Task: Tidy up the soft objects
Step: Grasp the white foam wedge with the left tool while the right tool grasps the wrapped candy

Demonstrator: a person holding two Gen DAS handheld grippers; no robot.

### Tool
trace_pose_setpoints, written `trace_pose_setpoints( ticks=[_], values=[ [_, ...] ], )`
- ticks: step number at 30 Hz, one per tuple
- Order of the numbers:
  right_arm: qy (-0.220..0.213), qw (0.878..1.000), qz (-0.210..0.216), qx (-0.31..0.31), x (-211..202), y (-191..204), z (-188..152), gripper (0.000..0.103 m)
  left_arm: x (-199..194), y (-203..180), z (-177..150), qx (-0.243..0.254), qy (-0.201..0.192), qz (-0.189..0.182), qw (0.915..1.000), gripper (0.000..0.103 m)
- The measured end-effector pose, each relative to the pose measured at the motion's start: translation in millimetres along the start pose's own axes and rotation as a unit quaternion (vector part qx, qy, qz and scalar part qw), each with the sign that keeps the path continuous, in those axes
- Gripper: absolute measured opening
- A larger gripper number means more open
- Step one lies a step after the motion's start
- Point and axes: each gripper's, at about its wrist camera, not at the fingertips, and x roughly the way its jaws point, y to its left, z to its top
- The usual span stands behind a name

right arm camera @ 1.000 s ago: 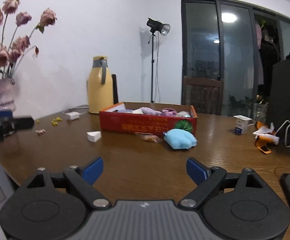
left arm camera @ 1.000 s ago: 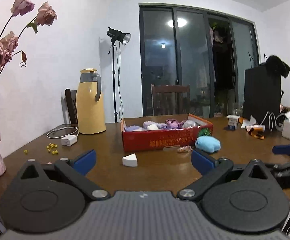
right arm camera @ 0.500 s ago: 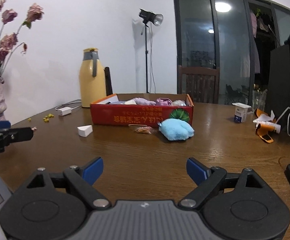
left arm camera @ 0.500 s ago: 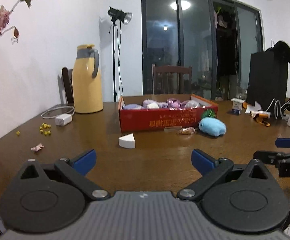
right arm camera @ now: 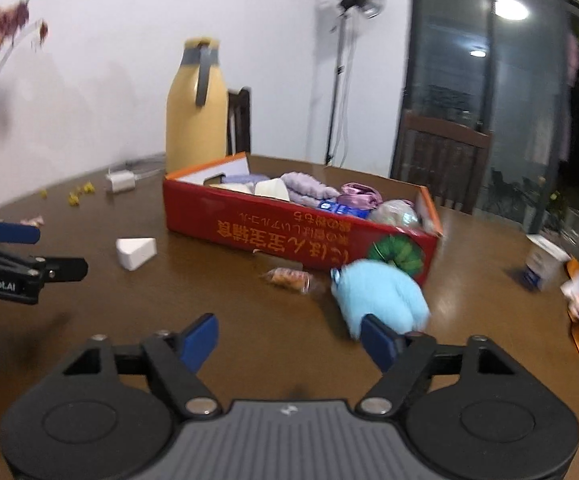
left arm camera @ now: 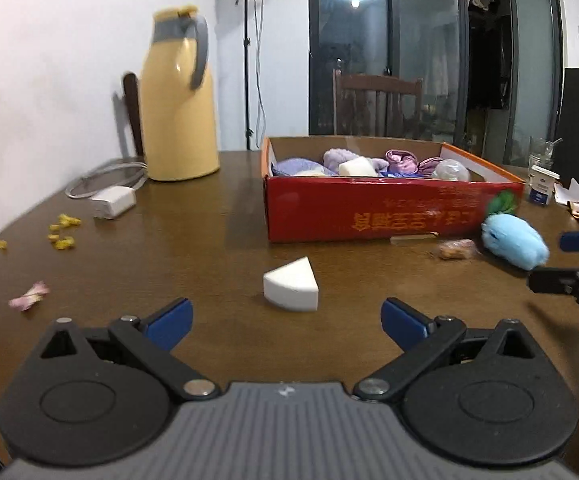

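White wedge sponge [left arm camera: 291, 289] lies loose on the table [left arm camera: 193, 240], lower centre of left wrist view, just ahead of the left gripper [left arm camera: 285, 320], whose jaws are spread wide w/ nothing between them. Red box [left arm camera: 369, 210] sits centre-right behind it, holding purple cloths, a white sponge piece and a clear wad (contents partly hidden by the front wall). Blue plush [right arm camera: 381, 298] lies on the table touching the box's front right corner; in right wrist view it's lower centre-right, just past the right gripper [right arm camera: 289, 340]. Its jaws are closing, nothing between the pads; plush sits beyond the right fingertip. Small wrapped snack [right arm camera: 289, 278] sits btwn plush and box front. Yellow thermos [left arm camera: 179, 96] upper left, white charger [left arm camera: 113, 202] + cable beside it, yellow crumbs [left arm camera: 63, 232] at left edge.
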Motion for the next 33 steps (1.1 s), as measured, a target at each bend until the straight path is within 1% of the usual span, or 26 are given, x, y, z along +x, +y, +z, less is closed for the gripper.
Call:
trace_pose_setpoints(
  ticks=[1, 2, 3, 4, 6, 8, 9, 10, 11, 12, 13, 14, 16, 18, 21, 23, 24, 26, 28, 31, 33],
  values=[
    [0.008, 1.0, 0.007, -0.004, 13.8, -2.6, 7.1, 0.07, 9.7, 1.2, 2.4, 0.0, 0.002, -0.003, 1.0, 0.097],
    [0.015, 1.0, 0.015, -0.009, 26.7, -4.8, 13.0, 0.066, 20.5, 2.5, 4.5, 0.003, 0.005, -0.006, 1.0, 0.089],
    [0.021, 0.999, 0.021, -0.018, 40.3, -5.5, 18.4, 0.064, 31.0, 3.5, 7.3, 0.004, 0.016, -0.006, 0.9998, 0.084],
    [0.027, 0.999, 0.021, -0.031, 52.9, -4.9, 22.9, 0.058, 40.8, 5.9, 10.2, -0.003, 0.03, -0.013, 0.9995, 0.078],
    [0.041, 0.998, 0.021, -0.049, 74.9, -4.0, 29.2, 0.055, 54.3, 11.0, 13.8, -0.021, 0.048, -0.038, 0.9979, 0.071],
    [0.061, 0.996, 0.025, -0.057, 92.5, -4.2, 32.5, 0.043, 62.7, 12.2, 15.5, -0.024, 0.063, -0.047, 0.9966, 0.062],
    [0.068, 0.996, 0.026, -0.057, 98.8, -5.1, 32.9, 0.04, 62.7, 12.7, 16.0, -0.024, 0.059, -0.048, 0.9968, 0.057],
    [0.07, 0.996, 0.029, -0.053, 102.7, -5.7, 32.7, 0.036, 63.4, 13.5, 16.0, -0.025, 0.06, -0.052, 0.9965, 0.043],
    [0.066, 0.996, 0.035, -0.049, 104.6, -6.7, 32.4, 0.033, 63.3, 13.7, 16.2, -0.027, 0.059, -0.052, 0.9965, 0.037],
    [0.065, 0.996, 0.043, -0.042, 105.5, -7.8, 31.9, 0.03, 62.5, 14.6, 15.8, -0.028, 0.058, -0.054, 0.9965, 0.036],
    [0.065, 0.996, 0.047, -0.039, 105.2, -8.2, 31.7, 0.025, 62.1, 16.0, 15.5, -0.032, 0.057, -0.056, 0.9962, 0.035],
    [0.064, 0.996, 0.048, -0.042, 104.3, -7.4, 30.8, 0.024, 62.3, 17.5, 16.2, -0.037, 0.057, -0.058, 0.996, 0.034],
    [0.064, 0.996, 0.047, -0.049, 102.5, -5.0, 30.3, 0.022, 61.1, 20.8, 15.8, -0.048, 0.056, -0.061, 0.9954, 0.033],
    [0.062, 0.996, 0.049, -0.043, 99.9, -3.2, 29.9, 0.021, 59.3, 20.2, 17.3, -0.051, 0.051, -0.049, 0.9962, 0.033],
    [0.049, 0.997, 0.048, -0.043, 83.8, 4.5, 25.9, 0.021, 40.8, 9.8, 12.1, -0.029, 0.034, -0.027, 0.9986, 0.033],
    [0.038, 0.998, 0.047, -0.033, 61.8, 9.1, 18.3, 0.021, 22.5, 2.7, 4.4, -0.023, 0.022, -0.021, 0.9992, 0.033],
    [0.035, 0.998, 0.051, -0.025, 51.4, 10.8, 13.8, 0.021, 14.3, 0.6, 0.7, -0.027, 0.024, -0.024, 0.9991, 0.033],
    [0.032, 0.998, 0.056, -0.013, 25.7, 17.5, 1.1, 0.021, -5.0, -3.7, -8.1, -0.037, 0.031, -0.039, 0.9981, 0.033],
    [0.027, 0.998, 0.054, -0.007, 0.2, 24.2, -12.3, 0.021, -25.3, -11.2, -15.8, -0.032, 0.032, -0.05, 0.9977, 0.033],
    [0.024, 0.998, 0.054, 0.012, -36.8, 30.5, -31.4, 0.021, -53.1, -24.3, -22.3, -0.016, 0.02, -0.057, 0.9981, 0.033],
    [0.023, 0.998, 0.048, 0.015, -56.5, 32.9, -40.3, 0.021, -69.4, -29.5, -22.9, -0.02, 0.014, -0.072, 0.9971, 0.033]
  ],
)
